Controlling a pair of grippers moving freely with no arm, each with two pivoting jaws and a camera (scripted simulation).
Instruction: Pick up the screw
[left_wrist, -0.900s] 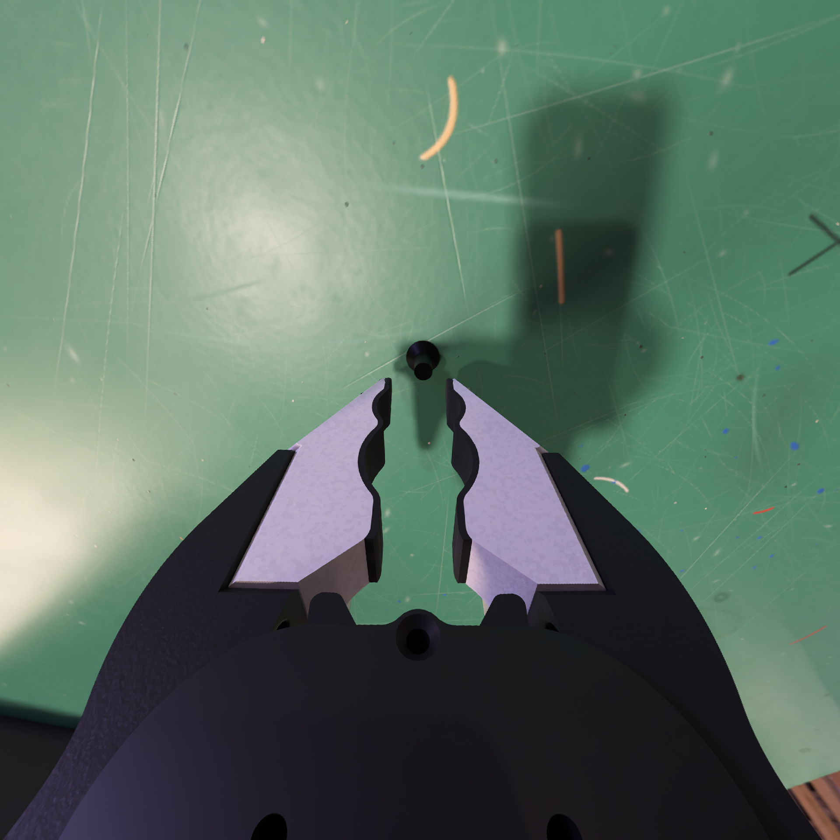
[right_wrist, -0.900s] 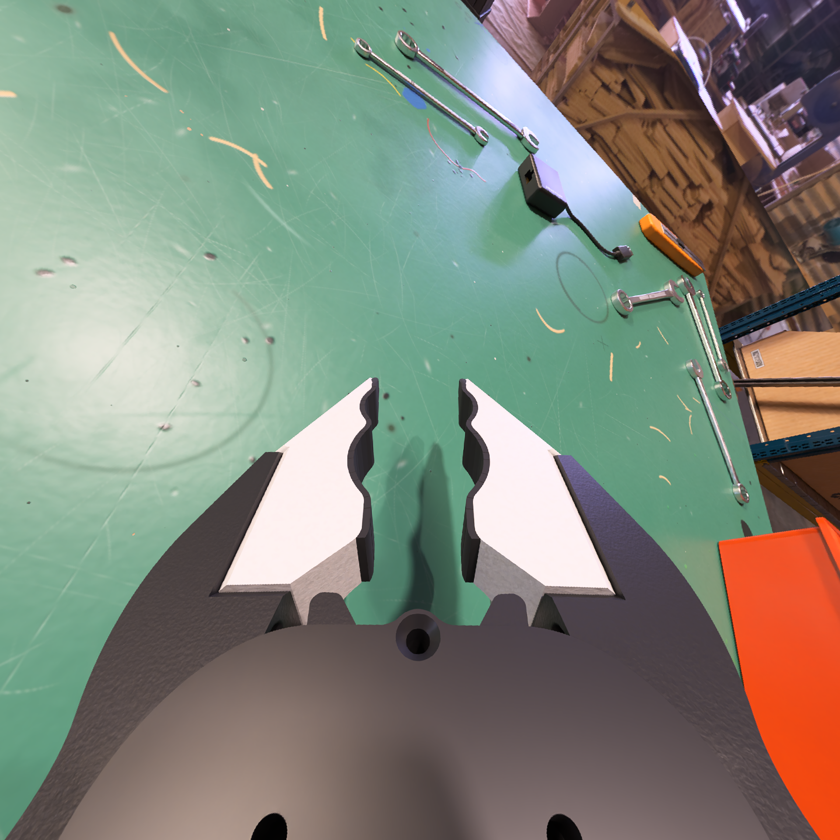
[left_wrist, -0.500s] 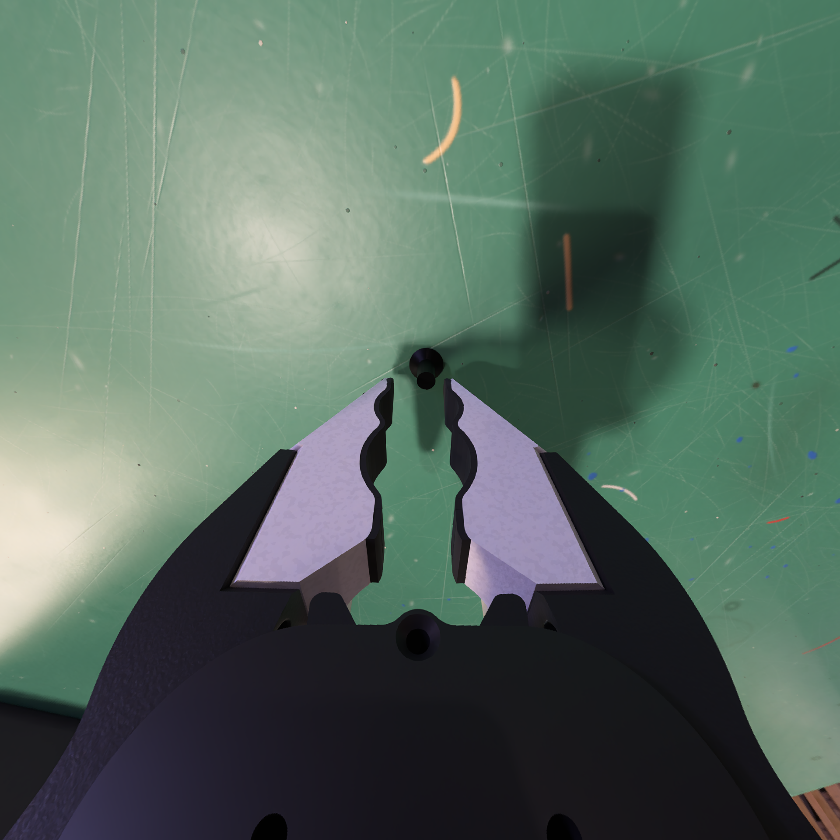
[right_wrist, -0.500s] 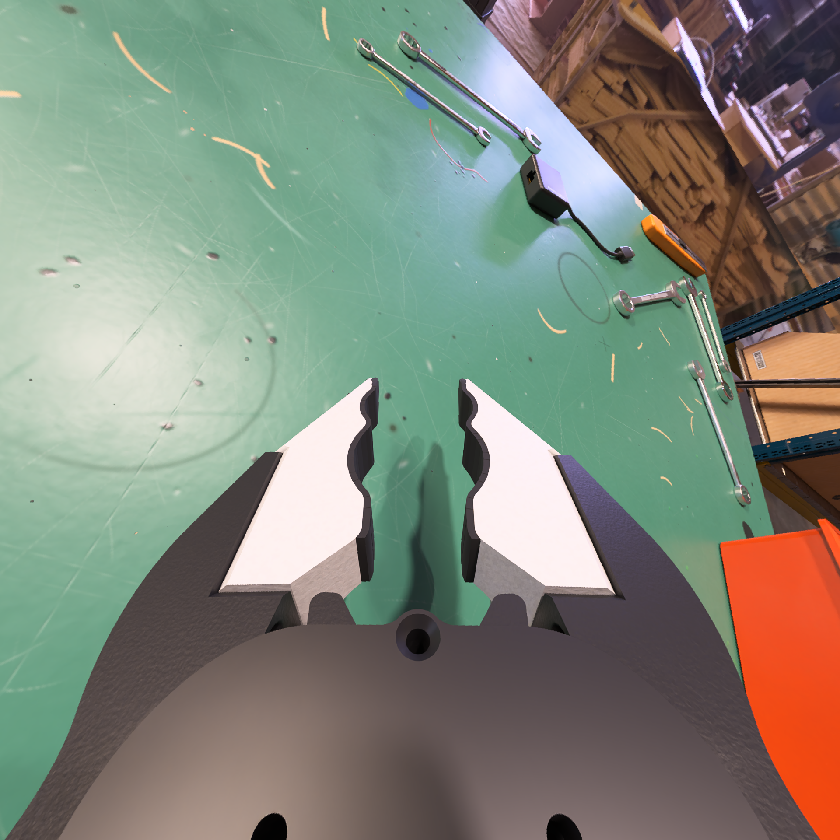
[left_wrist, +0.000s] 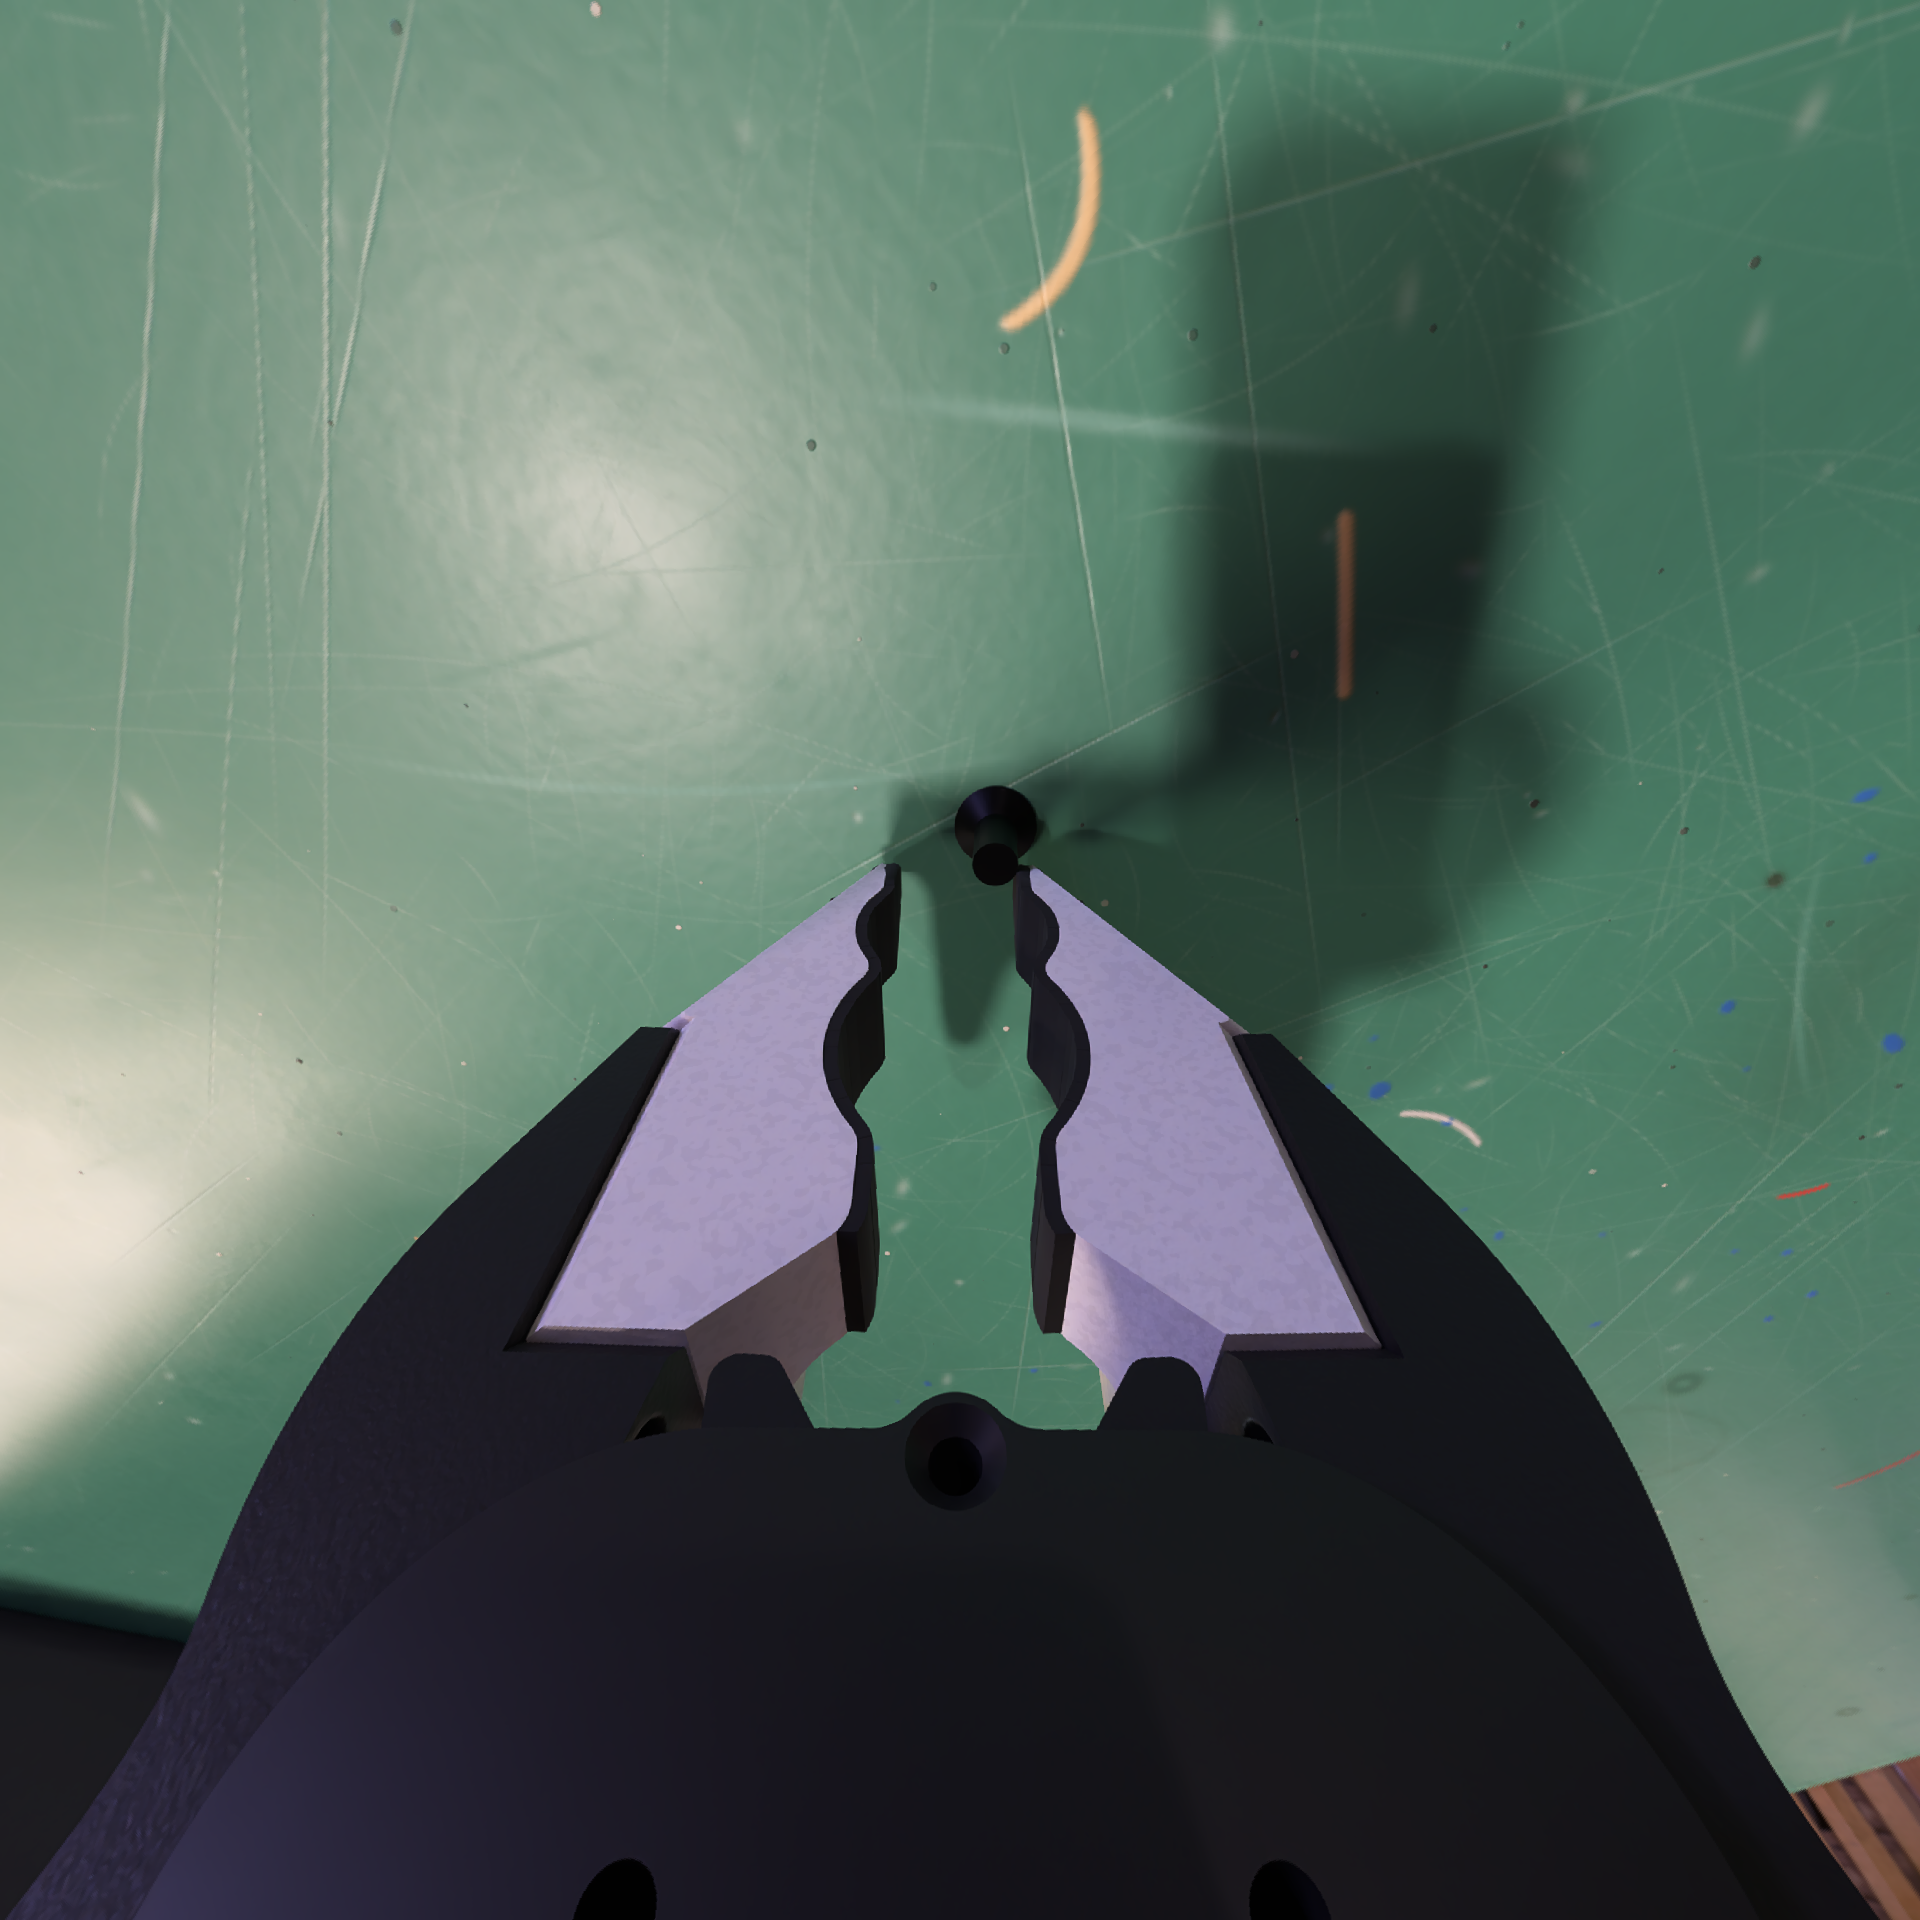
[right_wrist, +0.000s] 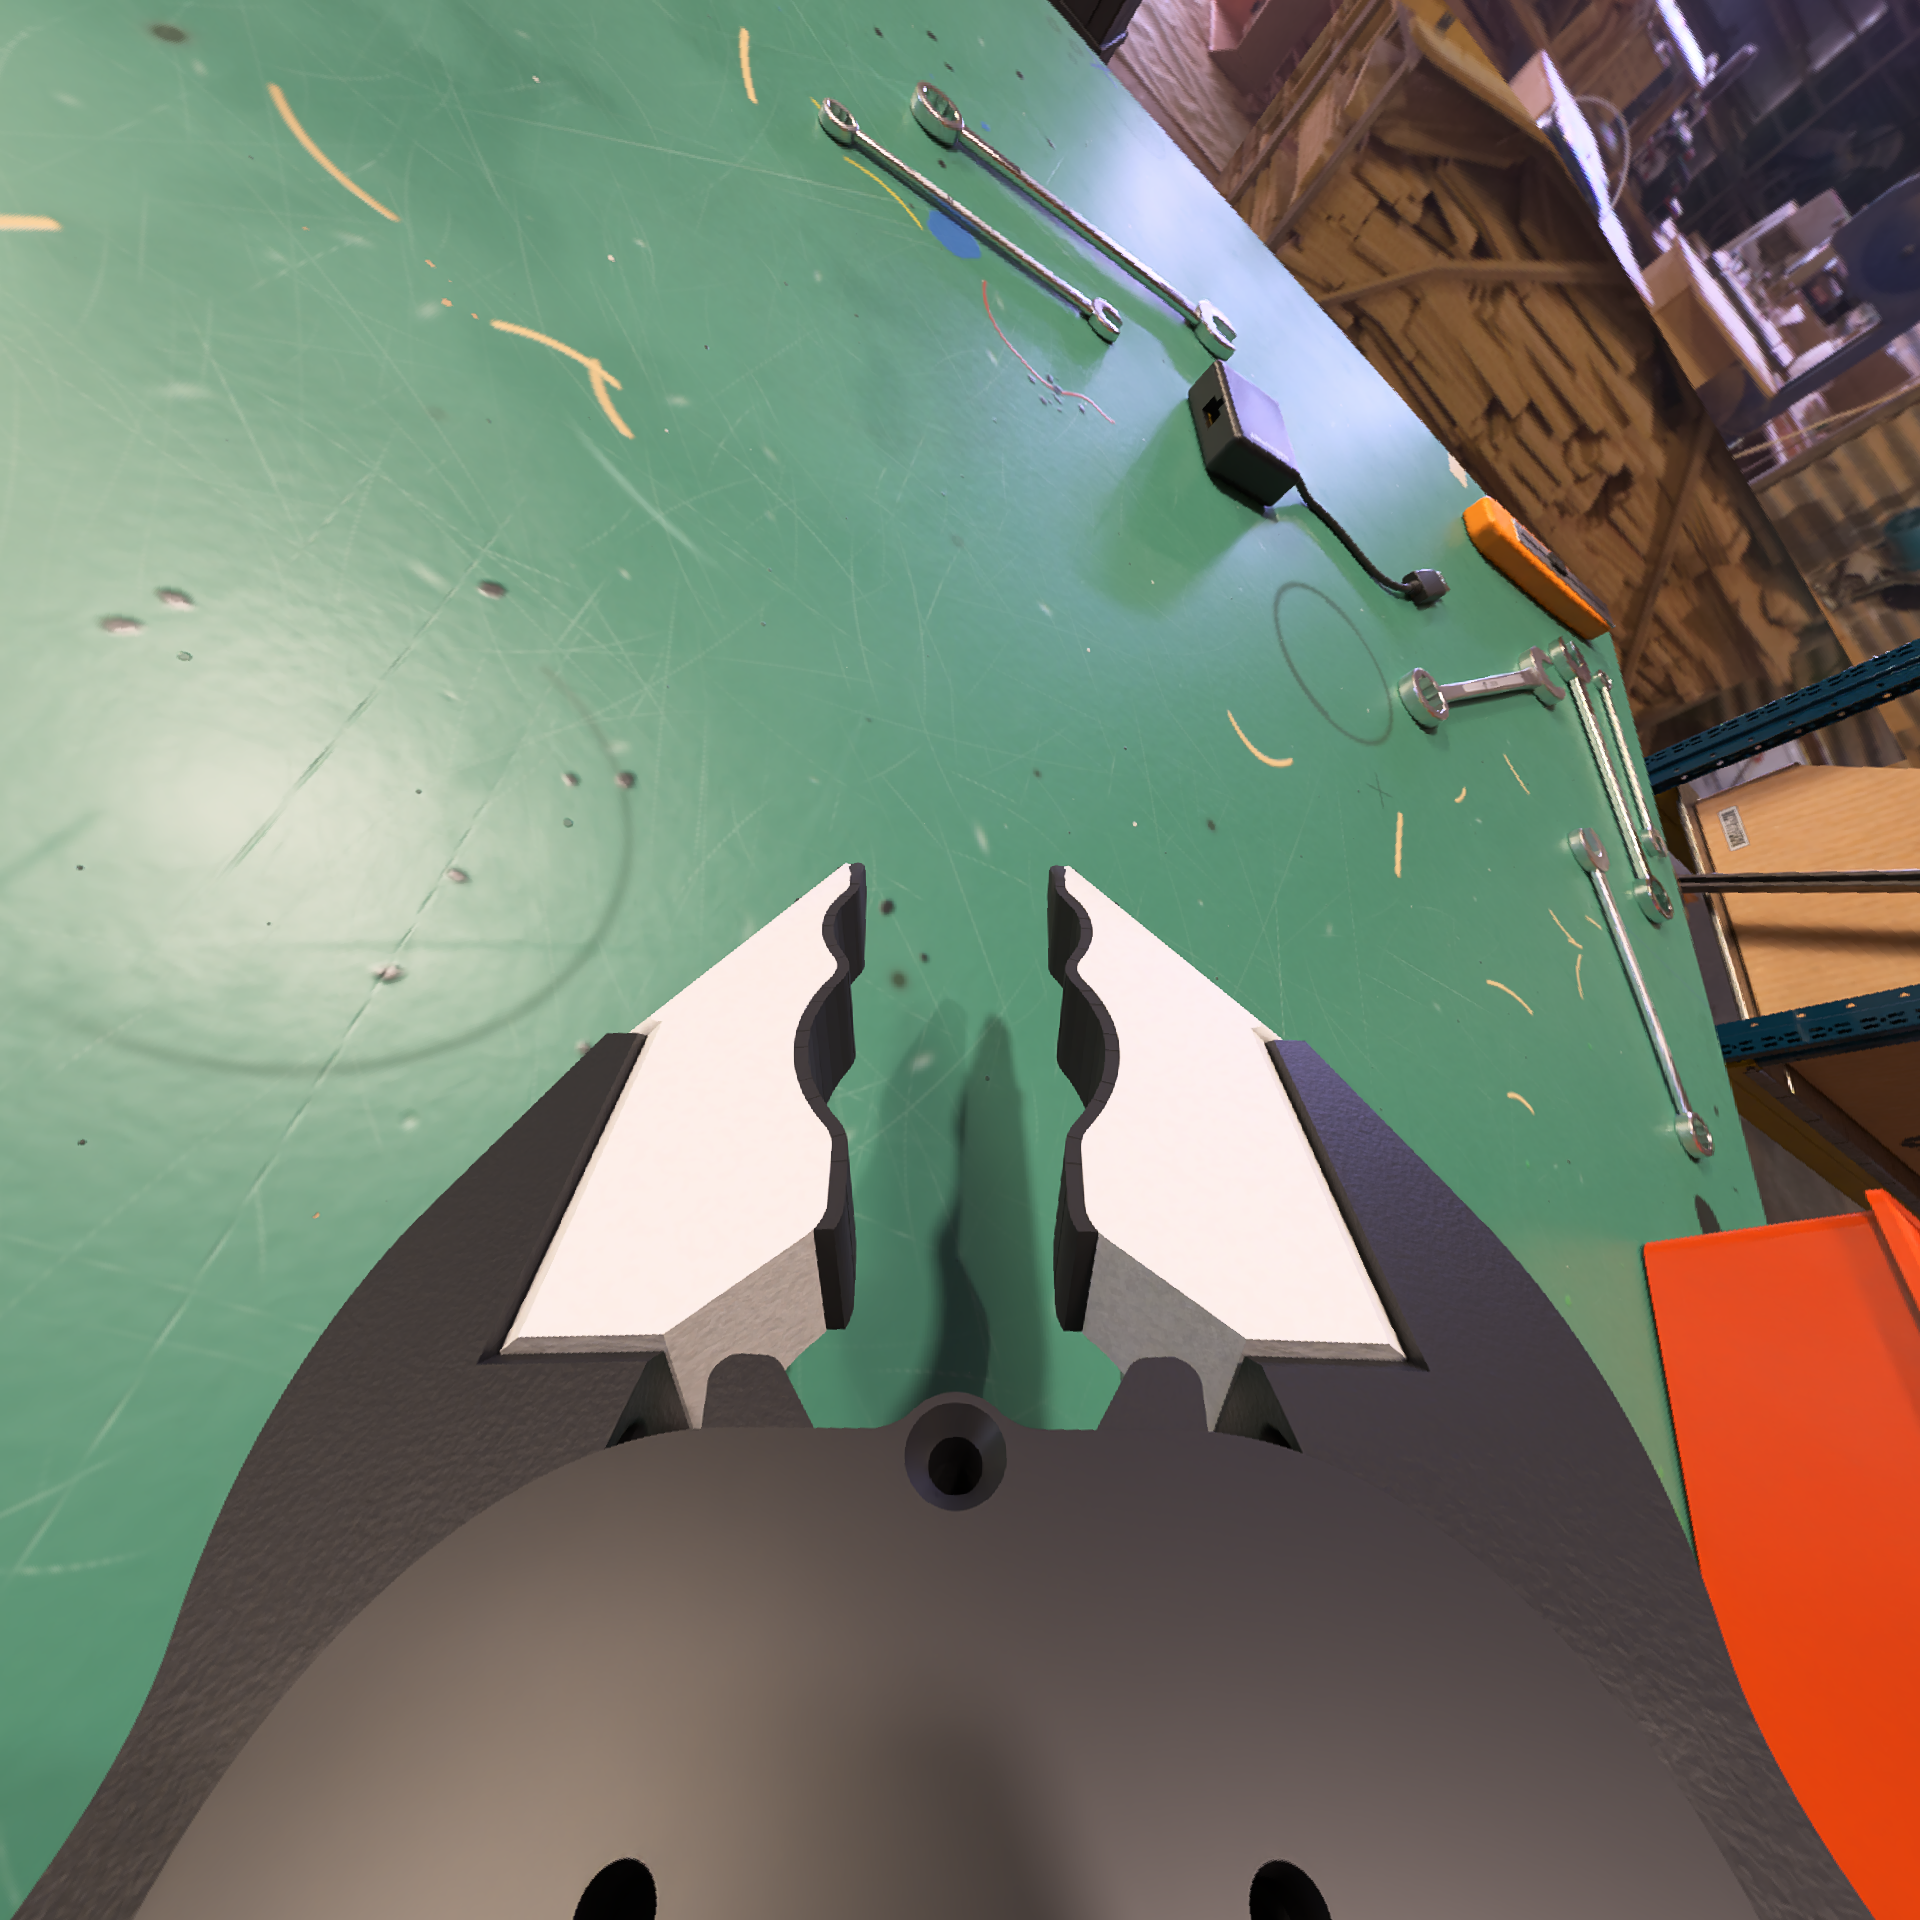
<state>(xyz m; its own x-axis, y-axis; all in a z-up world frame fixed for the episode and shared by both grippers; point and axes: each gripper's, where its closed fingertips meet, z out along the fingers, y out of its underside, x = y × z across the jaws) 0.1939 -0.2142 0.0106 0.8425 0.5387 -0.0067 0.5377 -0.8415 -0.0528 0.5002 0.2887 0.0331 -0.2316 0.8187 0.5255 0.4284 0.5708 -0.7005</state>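
A small black screw (left_wrist: 994, 837) stands on its head on the green mat (left_wrist: 520, 520), its shaft pointing up toward the camera. My left gripper (left_wrist: 956, 878) is open and hovers right above it; the screw shows just past the fingertips, close to the right finger (left_wrist: 1143, 1091). My right gripper (right_wrist: 954, 878) is open and empty over a bare part of the green mat (right_wrist: 520, 520). The screw is not in the right wrist view.
In the right wrist view, several wrenches (right_wrist: 966, 223) (right_wrist: 1636, 987) lie along the mat's far and right edges, with a small black adapter with a cable (right_wrist: 1242, 436), an orange tool (right_wrist: 1532, 566) and an orange bin (right_wrist: 1797, 1507) at the right.
My left gripper has come lower and closer to the screw, which now sits nearer its right fingertip, and its jaws have narrowed a little. The right gripper has barely moved.
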